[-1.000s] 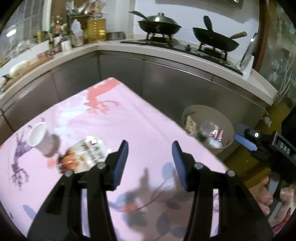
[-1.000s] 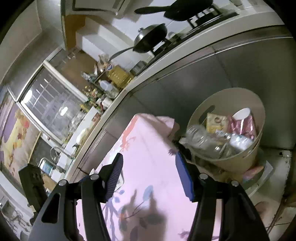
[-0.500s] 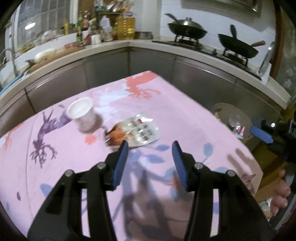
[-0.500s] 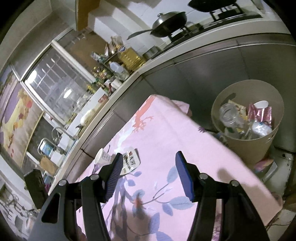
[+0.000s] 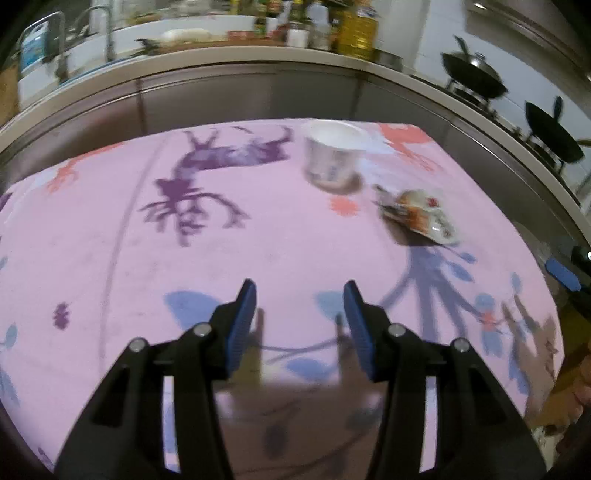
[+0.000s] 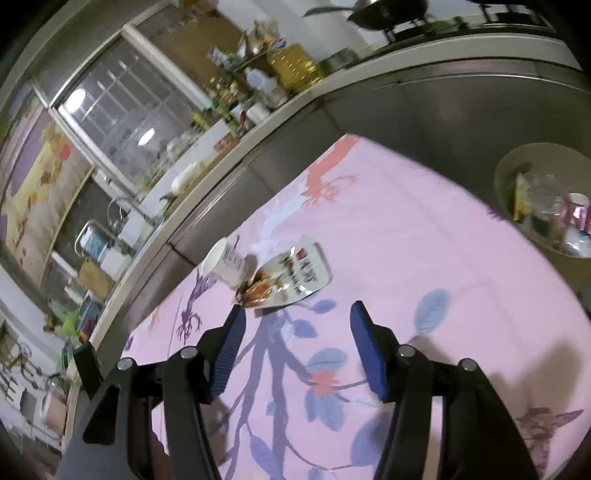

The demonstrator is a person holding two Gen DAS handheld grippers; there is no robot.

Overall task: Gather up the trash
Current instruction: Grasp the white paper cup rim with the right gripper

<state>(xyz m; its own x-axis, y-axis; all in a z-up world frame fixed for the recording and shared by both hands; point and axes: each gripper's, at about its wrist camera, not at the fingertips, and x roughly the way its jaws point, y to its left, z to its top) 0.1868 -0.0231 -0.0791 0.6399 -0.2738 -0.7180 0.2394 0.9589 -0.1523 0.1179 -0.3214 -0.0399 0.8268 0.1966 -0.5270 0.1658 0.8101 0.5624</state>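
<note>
A white paper cup (image 5: pixel 330 157) stands on the pink flowered tablecloth (image 5: pixel 258 240), with a flat silver and orange snack pouch (image 5: pixel 419 215) lying to its right. My left gripper (image 5: pixel 299 308) is open and empty, well short of both. In the right wrist view the cup (image 6: pixel 224 261) and the pouch (image 6: pixel 291 278) lie just beyond my right gripper (image 6: pixel 295 325), which is open and empty above the cloth. A beige trash bin (image 6: pixel 546 206) with bottles and wrappers in it stands off the table's far right edge.
A steel counter (image 5: pixel 258 85) wraps around behind the table, crowded with bottles (image 5: pixel 354 27), and woks (image 5: pixel 474 77) on a stove. A sink and window (image 6: pixel 122 110) lie to the left. The right gripper's tip (image 5: pixel 563 273) shows at the left view's right edge.
Both grippers have swung left, away from the bin and over the table. The cup and pouch now sit closer in the right wrist view. Both stay open and empty.
</note>
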